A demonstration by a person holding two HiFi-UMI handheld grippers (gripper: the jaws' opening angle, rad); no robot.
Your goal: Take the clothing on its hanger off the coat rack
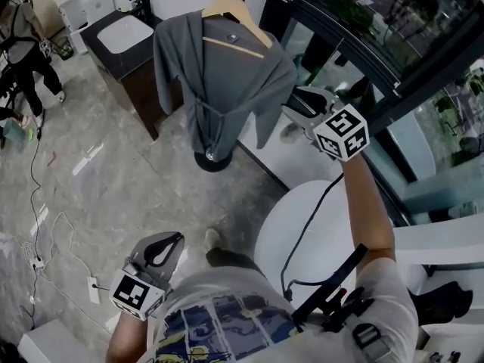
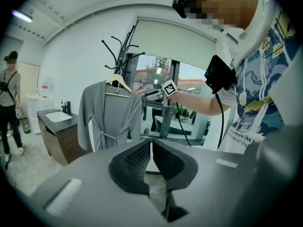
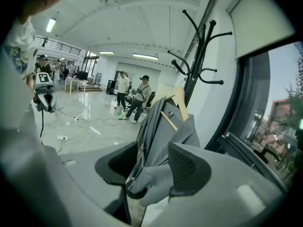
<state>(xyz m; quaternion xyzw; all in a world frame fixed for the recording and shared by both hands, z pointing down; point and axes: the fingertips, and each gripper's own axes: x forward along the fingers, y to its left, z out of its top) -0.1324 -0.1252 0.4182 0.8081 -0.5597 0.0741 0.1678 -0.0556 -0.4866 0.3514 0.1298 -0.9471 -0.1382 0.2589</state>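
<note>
A grey robe (image 1: 219, 74) hangs on a wooden hanger (image 1: 234, 10) hooked on the black coat rack (image 1: 214, 159). My right gripper (image 1: 291, 106) is at the robe's right sleeve. In the right gripper view its jaws (image 3: 151, 162) stand apart with the grey sleeve (image 3: 156, 176) lying between them; the pads do not press on it. The hanger (image 3: 180, 100) and the rack's hooks (image 3: 201, 37) rise just beyond. My left gripper (image 1: 175, 240) hangs low by my left side, far from the robe (image 2: 109, 117), its jaws (image 2: 151, 150) together with nothing between them.
A dark cabinet with a white sink (image 1: 125, 36) stands left of the rack. A round white table (image 1: 302, 233) is below my right arm, with a glass wall and its dark frame (image 1: 363, 51) to the right. Cables (image 1: 45, 233) trail over the floor; a person (image 1: 23, 44) stands far left.
</note>
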